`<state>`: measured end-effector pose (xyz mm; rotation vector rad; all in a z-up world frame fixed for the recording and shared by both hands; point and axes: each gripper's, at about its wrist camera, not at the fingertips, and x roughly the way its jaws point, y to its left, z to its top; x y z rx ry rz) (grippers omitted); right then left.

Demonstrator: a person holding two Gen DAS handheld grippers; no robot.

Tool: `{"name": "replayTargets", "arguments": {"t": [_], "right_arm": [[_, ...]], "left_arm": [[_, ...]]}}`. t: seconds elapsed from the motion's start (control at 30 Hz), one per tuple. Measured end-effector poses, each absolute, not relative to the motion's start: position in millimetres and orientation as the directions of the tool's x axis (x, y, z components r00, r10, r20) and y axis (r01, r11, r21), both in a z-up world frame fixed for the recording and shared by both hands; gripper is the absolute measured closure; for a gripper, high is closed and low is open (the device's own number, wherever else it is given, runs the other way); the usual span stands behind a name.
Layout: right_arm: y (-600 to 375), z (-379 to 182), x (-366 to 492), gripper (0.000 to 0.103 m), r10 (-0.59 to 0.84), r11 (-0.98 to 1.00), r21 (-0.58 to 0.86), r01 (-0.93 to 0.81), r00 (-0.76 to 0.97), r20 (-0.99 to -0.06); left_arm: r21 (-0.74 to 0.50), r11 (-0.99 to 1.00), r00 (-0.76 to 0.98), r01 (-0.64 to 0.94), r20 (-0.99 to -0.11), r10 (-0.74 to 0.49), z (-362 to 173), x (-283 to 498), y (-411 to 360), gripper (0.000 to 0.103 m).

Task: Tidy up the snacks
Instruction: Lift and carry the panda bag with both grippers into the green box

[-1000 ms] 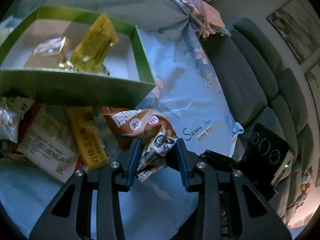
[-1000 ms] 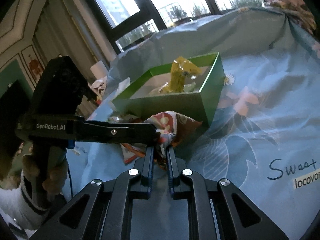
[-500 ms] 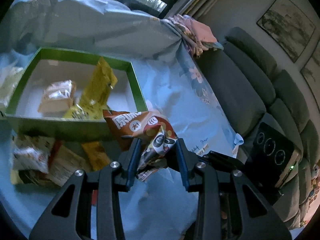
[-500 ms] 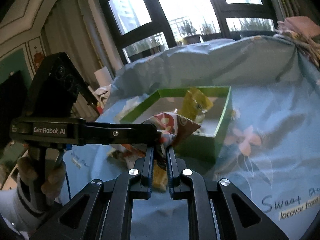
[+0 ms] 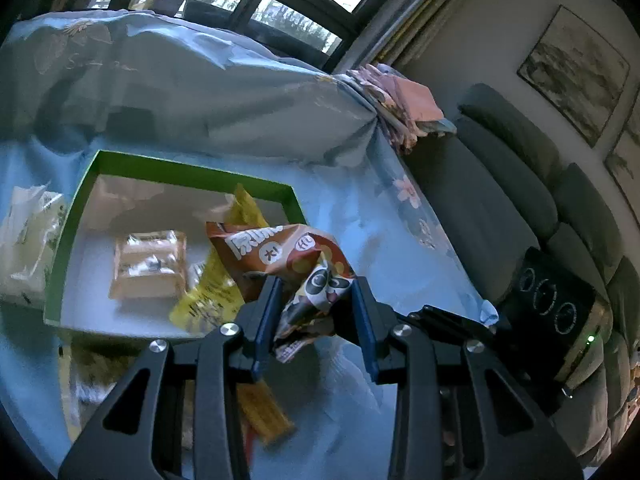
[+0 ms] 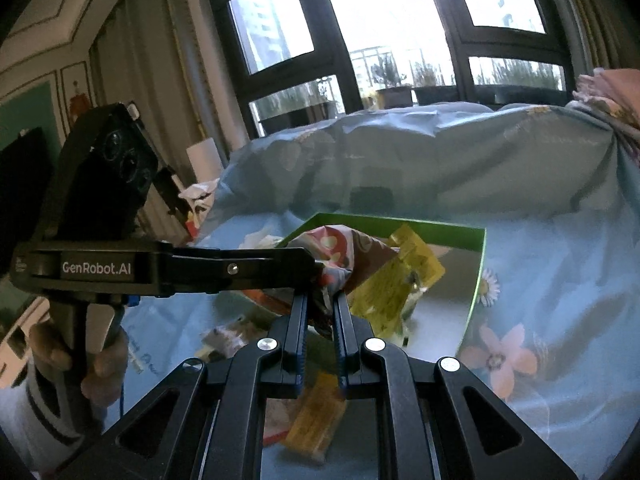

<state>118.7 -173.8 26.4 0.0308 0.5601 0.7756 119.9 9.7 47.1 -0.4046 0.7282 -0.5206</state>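
Crinkled orange-brown foil snack bag (image 5: 288, 256): clamped at its lower end by both the left gripper (image 5: 316, 312) and right gripper (image 6: 320, 304), held in the air above the near edge of the green-walled open cardboard box (image 5: 72, 220). Box contents: upright yellow foil packet (image 6: 396, 280), clear-wrapped tan pastry pack (image 5: 150, 270). Surface: pale blue floral cloth (image 5: 360, 216).

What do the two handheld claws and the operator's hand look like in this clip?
Both claws, left claw and right claw, are matte black linkages with silver rivets and blue finger pads. The left unit's side carries white "GenRobot.AI" lettering and a black camera block. A bare hand with a striped cuff grips its handle.
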Motion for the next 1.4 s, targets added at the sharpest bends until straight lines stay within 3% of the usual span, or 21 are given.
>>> {"name": "replayTargets", "arguments": {"t": [0.7,1.4], "right_arm": [[-116,1,176,0.089,0.609,0.745,0.166,-0.646,0.558,-0.565],[-94,-22,196,0.089,0.561,0.761,0.16,-0.629,0.514,-0.649]], "left_arm": [[-0.597,0.775,0.653,0.205,-0.507,-0.563,8,176,65,0.068],[-0.574,0.808,0.64,0.129,-0.575,-0.51,-12,185,71,0.068]]}}
